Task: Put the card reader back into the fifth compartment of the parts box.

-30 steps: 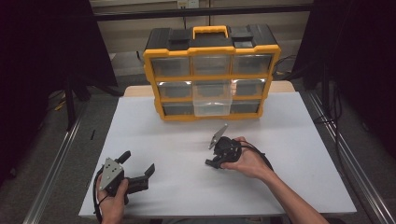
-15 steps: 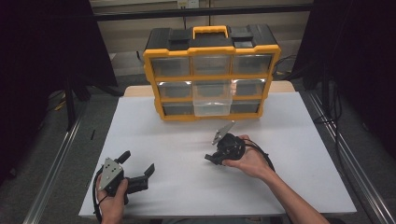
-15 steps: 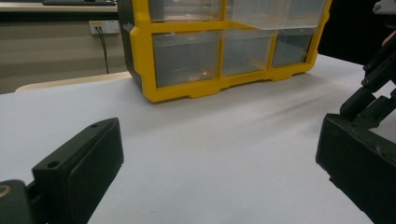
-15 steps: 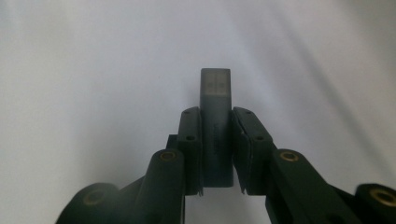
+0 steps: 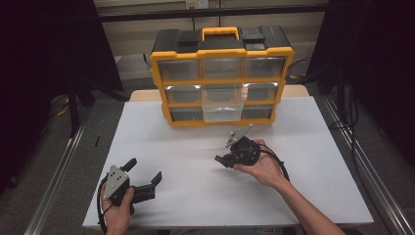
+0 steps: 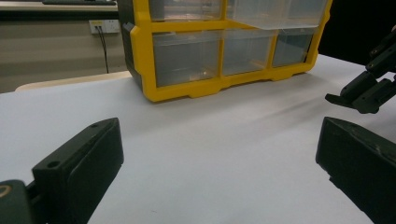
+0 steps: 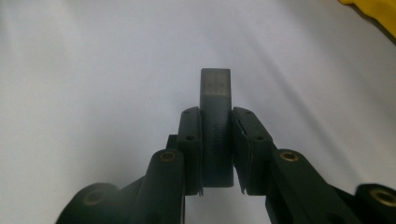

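On white tabletop [image 5: 195, 147], yellow drawer organizer [image 5: 221, 78] stands before dark curtains [image 5: 44, 73].

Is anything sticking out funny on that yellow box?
Yes. On the yellow box, the clear middle drawer is pulled out toward the table while the other drawers sit flush. The right gripper is clamped on a small grey block. Nothing looks spilled or broken.
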Demonstrator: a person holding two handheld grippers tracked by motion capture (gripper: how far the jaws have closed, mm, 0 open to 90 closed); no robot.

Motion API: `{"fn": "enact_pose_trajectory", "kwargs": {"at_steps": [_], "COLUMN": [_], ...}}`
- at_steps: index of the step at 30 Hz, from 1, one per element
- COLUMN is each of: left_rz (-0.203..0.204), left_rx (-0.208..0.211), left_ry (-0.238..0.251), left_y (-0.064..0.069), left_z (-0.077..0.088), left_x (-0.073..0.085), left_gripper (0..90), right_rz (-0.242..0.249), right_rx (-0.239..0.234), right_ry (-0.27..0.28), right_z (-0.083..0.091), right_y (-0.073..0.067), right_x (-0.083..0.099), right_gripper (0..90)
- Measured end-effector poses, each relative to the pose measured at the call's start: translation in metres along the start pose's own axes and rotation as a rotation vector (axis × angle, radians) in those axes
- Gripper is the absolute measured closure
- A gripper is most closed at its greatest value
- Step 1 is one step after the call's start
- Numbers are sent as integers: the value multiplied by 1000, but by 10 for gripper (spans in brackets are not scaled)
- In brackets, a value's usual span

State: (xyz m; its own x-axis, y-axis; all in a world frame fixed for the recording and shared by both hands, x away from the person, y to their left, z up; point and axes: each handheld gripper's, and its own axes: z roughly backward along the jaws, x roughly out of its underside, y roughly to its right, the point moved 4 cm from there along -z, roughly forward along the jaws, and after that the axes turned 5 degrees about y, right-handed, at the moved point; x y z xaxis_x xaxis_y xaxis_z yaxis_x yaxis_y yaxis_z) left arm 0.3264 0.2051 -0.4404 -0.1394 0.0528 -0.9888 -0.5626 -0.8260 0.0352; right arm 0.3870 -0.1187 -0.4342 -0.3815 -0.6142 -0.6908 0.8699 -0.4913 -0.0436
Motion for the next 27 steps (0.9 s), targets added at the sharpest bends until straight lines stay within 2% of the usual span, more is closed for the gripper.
{"fn": "enact_pose_trajectory", "kwargs": {"at_steps": [17,24,27], "left_rz": [-2,-4,0], "left_rx": [-1,0,-1], "left_ry": [-2,-5,0], "left_y": [0,-1,0], "left_z": [0,0,0], "left_x": [0,0,0], "left_gripper": [11,11,11], "right_rz": [-13,7,-2], "right_rx": [13,19,18], "right_ry": [90,125,135], "right_z": [14,22,25], "right_y": [1,0,0], "right_x": [-8,-13,-14], "right_gripper": [741,741,741]}}
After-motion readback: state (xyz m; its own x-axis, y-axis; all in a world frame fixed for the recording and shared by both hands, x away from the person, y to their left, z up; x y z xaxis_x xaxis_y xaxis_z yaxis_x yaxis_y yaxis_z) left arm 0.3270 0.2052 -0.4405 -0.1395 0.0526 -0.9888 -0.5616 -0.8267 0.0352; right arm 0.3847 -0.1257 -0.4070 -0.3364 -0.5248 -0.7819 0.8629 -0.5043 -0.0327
